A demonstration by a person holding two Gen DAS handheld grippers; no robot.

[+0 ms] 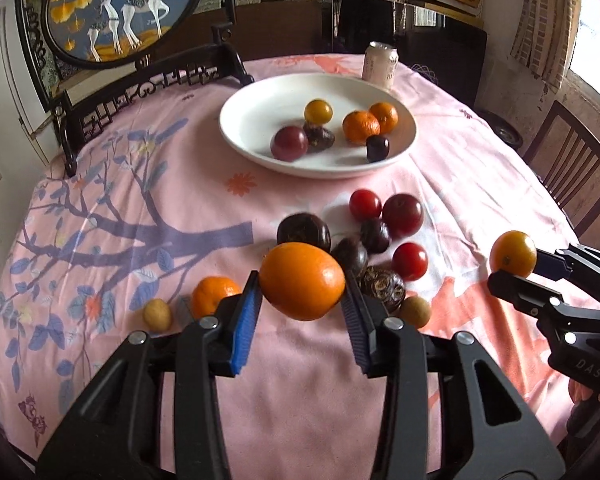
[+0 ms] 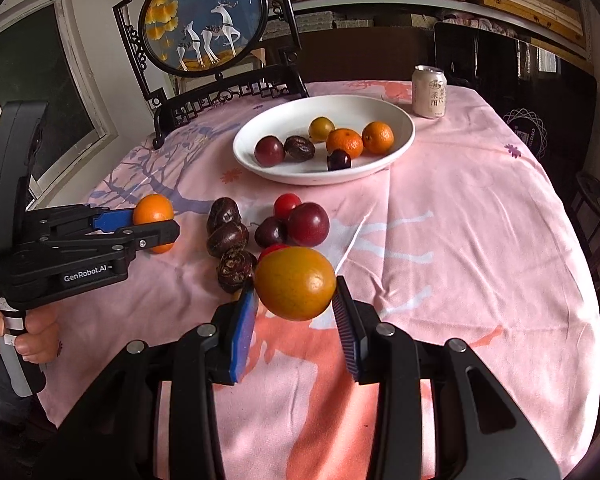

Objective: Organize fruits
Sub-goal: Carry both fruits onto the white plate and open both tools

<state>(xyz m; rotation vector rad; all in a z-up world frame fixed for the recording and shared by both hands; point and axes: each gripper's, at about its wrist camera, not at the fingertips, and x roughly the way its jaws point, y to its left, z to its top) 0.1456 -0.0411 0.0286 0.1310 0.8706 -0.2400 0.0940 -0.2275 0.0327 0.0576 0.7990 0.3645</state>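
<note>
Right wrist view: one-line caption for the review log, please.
Right gripper holds a yellow-orange fruit above the pink tablecloth, white plate of fruit beyond.

Loose fruit blocks our way to the plate

We see a fruit cluster [image 2: 260, 228] between us and the plate [image 2: 260, 168]; bare table [image 2: 480, 220] lies open to its right, up to the can [image 2: 429, 92].

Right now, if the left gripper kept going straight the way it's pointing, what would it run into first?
Probably the dark fruit cluster on the tablecloth, just beyond the orange that the left gripper holds; the white plate lies further on. Depth is uncertain.
</note>
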